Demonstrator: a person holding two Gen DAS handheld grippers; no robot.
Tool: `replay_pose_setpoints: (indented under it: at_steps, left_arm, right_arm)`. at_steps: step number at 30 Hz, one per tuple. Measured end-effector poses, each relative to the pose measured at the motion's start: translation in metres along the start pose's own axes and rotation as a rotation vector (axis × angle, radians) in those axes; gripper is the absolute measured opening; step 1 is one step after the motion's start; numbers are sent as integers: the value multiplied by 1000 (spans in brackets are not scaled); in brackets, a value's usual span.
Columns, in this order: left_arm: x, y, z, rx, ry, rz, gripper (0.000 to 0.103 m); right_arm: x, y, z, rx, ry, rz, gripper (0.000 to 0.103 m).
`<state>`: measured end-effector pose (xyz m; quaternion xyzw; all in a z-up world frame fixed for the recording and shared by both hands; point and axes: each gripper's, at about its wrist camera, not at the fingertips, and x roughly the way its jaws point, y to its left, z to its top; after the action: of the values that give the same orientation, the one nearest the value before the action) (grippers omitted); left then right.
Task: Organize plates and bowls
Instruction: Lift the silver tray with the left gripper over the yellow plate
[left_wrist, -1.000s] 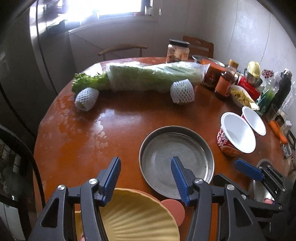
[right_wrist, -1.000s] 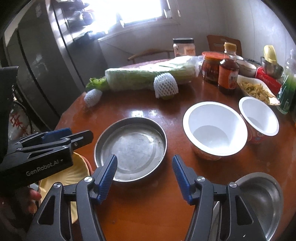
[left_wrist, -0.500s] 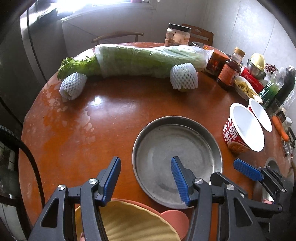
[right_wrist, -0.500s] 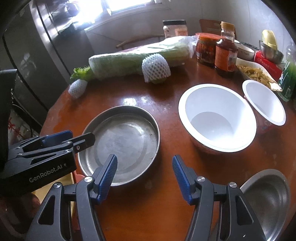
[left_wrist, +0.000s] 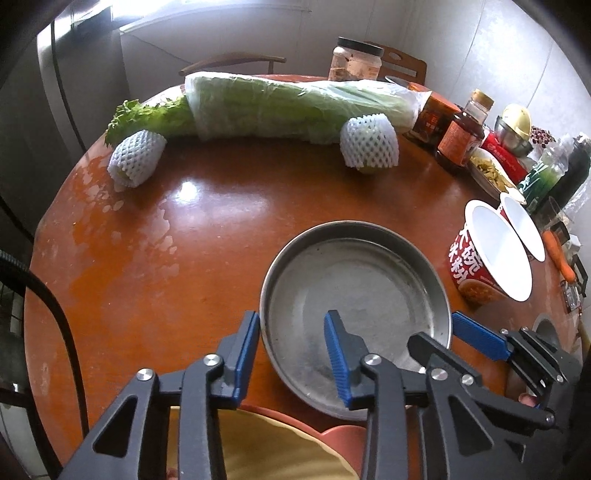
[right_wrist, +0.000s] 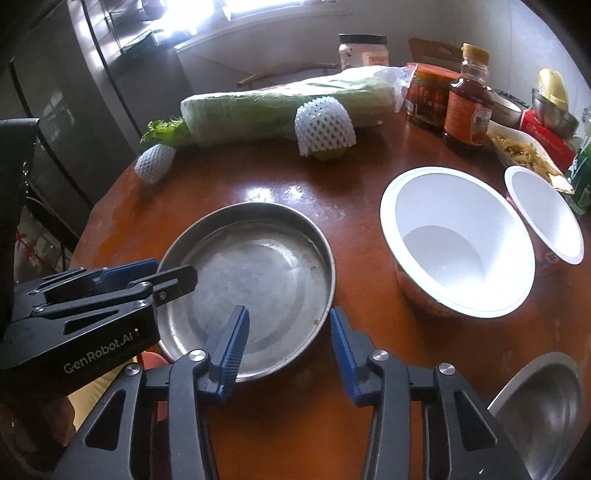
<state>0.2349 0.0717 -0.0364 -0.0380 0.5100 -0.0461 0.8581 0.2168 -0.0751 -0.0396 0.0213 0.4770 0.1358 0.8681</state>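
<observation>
one metal plate, two white bowls, one steel bowl, two foam-netted fruits.

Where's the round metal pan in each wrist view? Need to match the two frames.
Left wrist: metal pan sits lower centre-right, its near-left rim between the open left gripper fingers.
Right wrist: metal pan sits centre-left, its near-right rim between the open right gripper fingers.
Shared landmark: the large white bowl, right of the pan in both.

"GenRobot.AI" is printed on the left tongs; cup lettering unreadable.
</observation>
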Motion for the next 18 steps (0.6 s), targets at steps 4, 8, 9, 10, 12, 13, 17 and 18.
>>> replay_pose_setpoints:
  at_steps: [4,8,9,10,12,13,17,18]
  left_arm:
    - [1,5,-2,-14,0,-4,26]
    - [-8,8,-2,-30,-31,-20,25]
    - [-13,8,-2,-32,-45,-22,25]
    - [-17,9,-2,-33,-59,-25,25]
    - [-24,9,-2,-35,-78,-23,25]
    - [-28,10,-3,-38,-89,-27,25]
    - [-39,12,-3,-44,-115,-23,25]
    - [-43,13,-4,-50,-121,-23,25]
  right_arm:
    - [-2,-3,2,5,-23,-10,37]
    - [-10,-5,3,19,-59,-6,34]
    - [-12,-4,4,20,-68,-1,34]
    - [-16,-3,4,18,-80,1,34]
    - [-23,-2,6,21,-102,9,33]
    - [-26,-1,7,21,-112,14,33]
    - [-37,4,8,5,-142,20,33]
    - [-39,5,8,6,-144,27,33]
